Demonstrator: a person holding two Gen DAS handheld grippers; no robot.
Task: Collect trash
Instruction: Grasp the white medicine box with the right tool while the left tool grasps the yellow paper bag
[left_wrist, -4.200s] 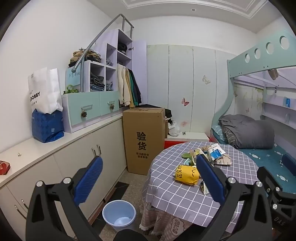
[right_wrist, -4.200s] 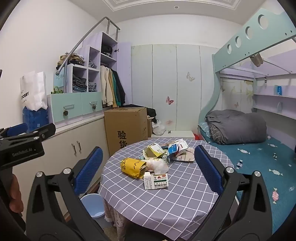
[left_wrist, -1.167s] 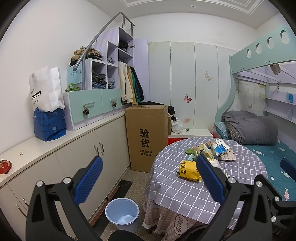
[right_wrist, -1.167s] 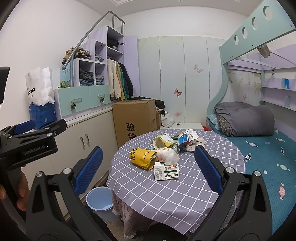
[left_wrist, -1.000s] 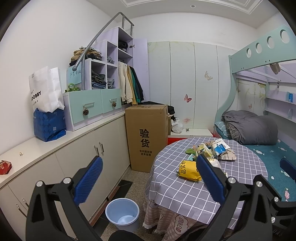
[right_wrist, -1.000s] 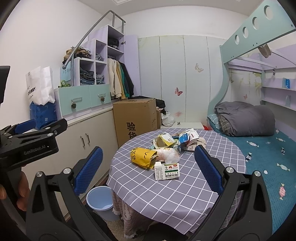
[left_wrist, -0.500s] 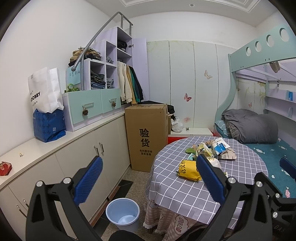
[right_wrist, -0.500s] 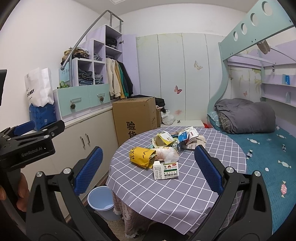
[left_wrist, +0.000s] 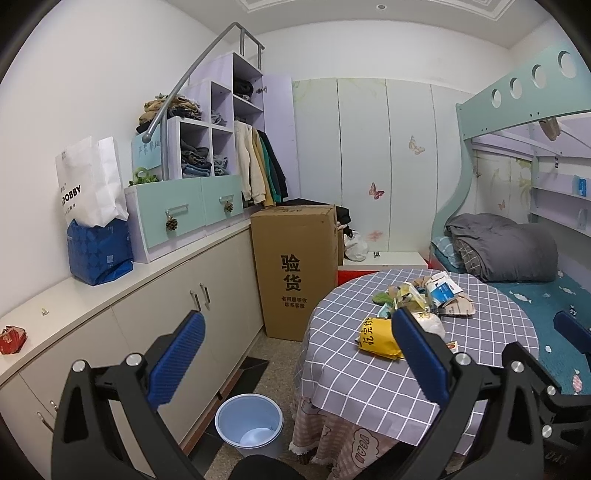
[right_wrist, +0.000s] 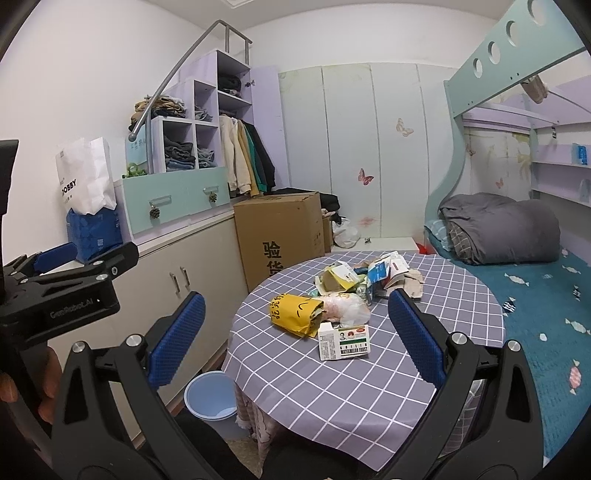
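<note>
A pile of trash lies on the round table with the grey checked cloth (right_wrist: 332, 384): a yellow paper bag (right_wrist: 295, 314), a white carton (right_wrist: 343, 341), a clear plastic bag (right_wrist: 347, 308) and several torn cartons (right_wrist: 380, 271). The yellow bag also shows in the left wrist view (left_wrist: 378, 338). A light blue bin (left_wrist: 249, 424) stands on the floor left of the table, also in the right wrist view (right_wrist: 210, 397). My left gripper (left_wrist: 295, 354) is open and empty, well short of the table. My right gripper (right_wrist: 291, 332) is open and empty above the table's near side.
Beige cabinets (left_wrist: 166, 314) run along the left wall with bags (left_wrist: 92, 206) on top. A tall cardboard box (left_wrist: 295, 269) stands behind the table. A bunk bed (right_wrist: 517, 236) with a grey duvet fills the right side.
Both views have shifted only slightly. The right gripper has edged a little nearer the table. Both grippers stay open and empty.
</note>
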